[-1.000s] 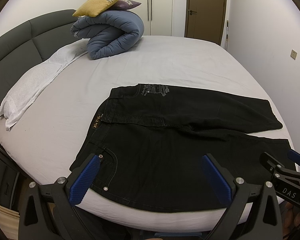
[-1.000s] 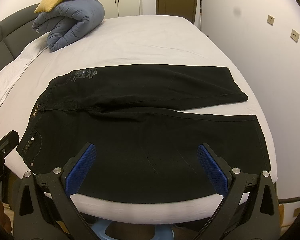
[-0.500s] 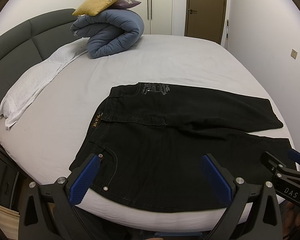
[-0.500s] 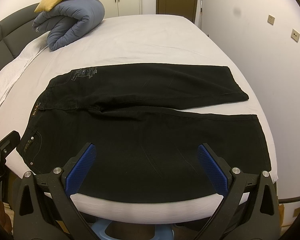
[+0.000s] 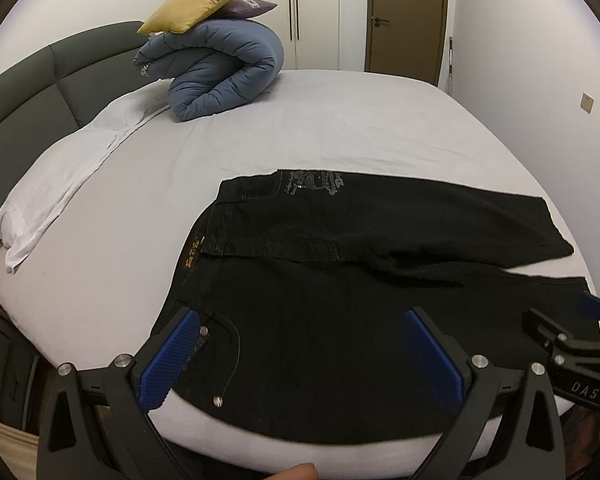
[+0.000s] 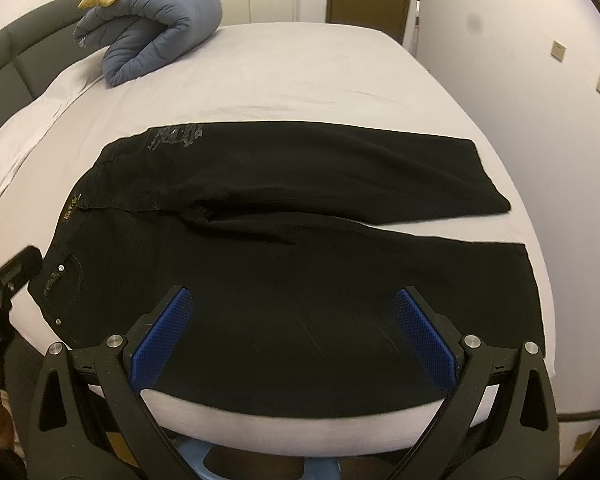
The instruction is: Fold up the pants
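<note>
The black pants lie flat on the bed, legs pointing right. Your left gripper and right gripper are both wide open, holding nothing, above the near edge of the pants.

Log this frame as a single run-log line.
stage: pre-grasp | pants: flat on bed, legs apart, unfolded | left tongs: open, at waist end | right tongs: open, over near leg
</note>
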`<act>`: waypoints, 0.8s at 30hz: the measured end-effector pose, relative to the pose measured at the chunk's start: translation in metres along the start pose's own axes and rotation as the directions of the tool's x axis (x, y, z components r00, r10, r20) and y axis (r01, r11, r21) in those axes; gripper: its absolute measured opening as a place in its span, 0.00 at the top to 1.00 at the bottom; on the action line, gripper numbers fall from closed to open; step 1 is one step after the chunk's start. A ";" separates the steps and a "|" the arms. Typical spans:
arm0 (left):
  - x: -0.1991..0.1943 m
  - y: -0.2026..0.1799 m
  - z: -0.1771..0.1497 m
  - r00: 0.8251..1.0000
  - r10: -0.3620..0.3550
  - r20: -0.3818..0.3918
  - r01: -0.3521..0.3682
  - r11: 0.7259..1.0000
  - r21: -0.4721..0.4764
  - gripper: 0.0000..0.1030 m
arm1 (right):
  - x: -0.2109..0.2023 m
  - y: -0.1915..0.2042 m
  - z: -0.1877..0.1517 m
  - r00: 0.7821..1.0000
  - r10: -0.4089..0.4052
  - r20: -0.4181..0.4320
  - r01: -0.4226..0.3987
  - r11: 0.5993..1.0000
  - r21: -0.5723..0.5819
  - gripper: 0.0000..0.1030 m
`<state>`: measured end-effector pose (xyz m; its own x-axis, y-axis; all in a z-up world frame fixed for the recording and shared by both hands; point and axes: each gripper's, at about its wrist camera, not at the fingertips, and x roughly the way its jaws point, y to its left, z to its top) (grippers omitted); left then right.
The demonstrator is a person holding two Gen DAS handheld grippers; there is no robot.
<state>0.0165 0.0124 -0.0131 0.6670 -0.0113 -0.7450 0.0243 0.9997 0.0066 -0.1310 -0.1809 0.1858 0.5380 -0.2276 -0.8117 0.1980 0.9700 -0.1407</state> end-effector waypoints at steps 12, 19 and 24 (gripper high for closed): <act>0.078 0.029 0.110 0.976 -0.192 -0.105 0.210 0.958 0.194 0.00 | 0.039 0.006 0.124 0.929 0.368 0.041 -0.334 0.882 -0.333 0.00; 0.178 0.051 0.175 0.959 -0.180 -0.218 0.241 0.923 0.299 0.00 | 0.091 0.013 0.186 0.869 0.486 -0.089 -0.457 0.724 -0.516 0.11; 0.254 0.050 0.193 0.956 -0.102 -0.276 0.224 0.860 0.459 0.00 | 0.144 0.012 0.212 0.844 0.512 -0.160 -0.509 0.671 -0.539 0.23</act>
<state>0.3310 0.0552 -0.0731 0.4296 -0.1065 -0.8967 0.5122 0.8466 0.1448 0.1225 -0.2198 0.1876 0.4243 0.3183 -0.8477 -0.5828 0.8125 0.0134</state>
